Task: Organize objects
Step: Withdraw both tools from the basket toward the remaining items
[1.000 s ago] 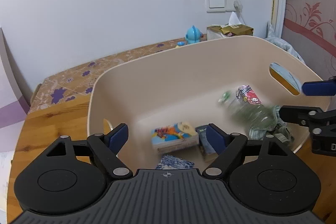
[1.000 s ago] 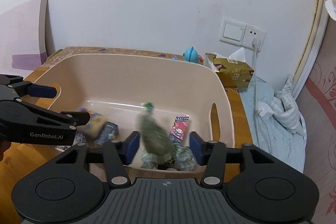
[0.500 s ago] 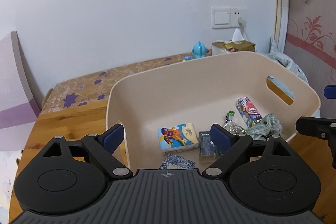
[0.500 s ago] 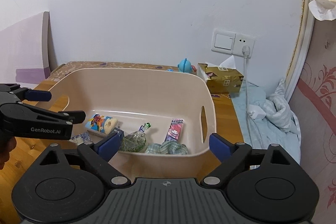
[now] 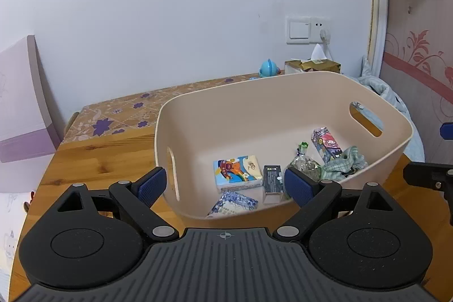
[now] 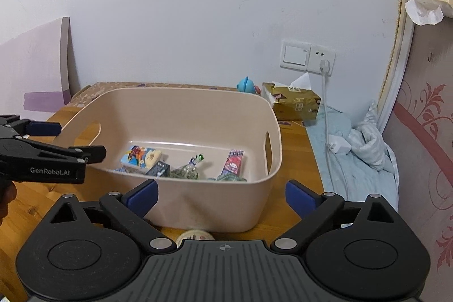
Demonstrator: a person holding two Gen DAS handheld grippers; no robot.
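Observation:
A beige plastic bin (image 5: 254, 101) (image 6: 181, 106) stands on the wooden table. Inside lie a cartoon tissue pack (image 5: 236, 170) (image 6: 141, 156), a dark small box (image 5: 272, 179) (image 6: 159, 169), a clear bag of green bits (image 5: 307, 164) (image 6: 185, 171), a red-and-blue carton (image 5: 325, 143) (image 6: 235, 162), a checked cloth (image 5: 344, 164) and a blue patterned packet (image 5: 235, 203). My left gripper (image 5: 225, 186) is open and empty, held back from the bin's near wall. My right gripper (image 6: 222, 196) is open and empty, in front of the bin's near side.
A round lid-like object (image 6: 195, 235) lies on the table by the bin, just under my right gripper. A gold tissue box (image 6: 291, 101), a blue toy (image 6: 247, 84) and a white cable (image 6: 328, 115) sit at the back. Light blue cloth (image 6: 365, 143) lies right.
The bag of green bits dropped from my right gripper into the bin and now lies still. Both grippers pulled back and up from the bin; the right jaws opened wider.

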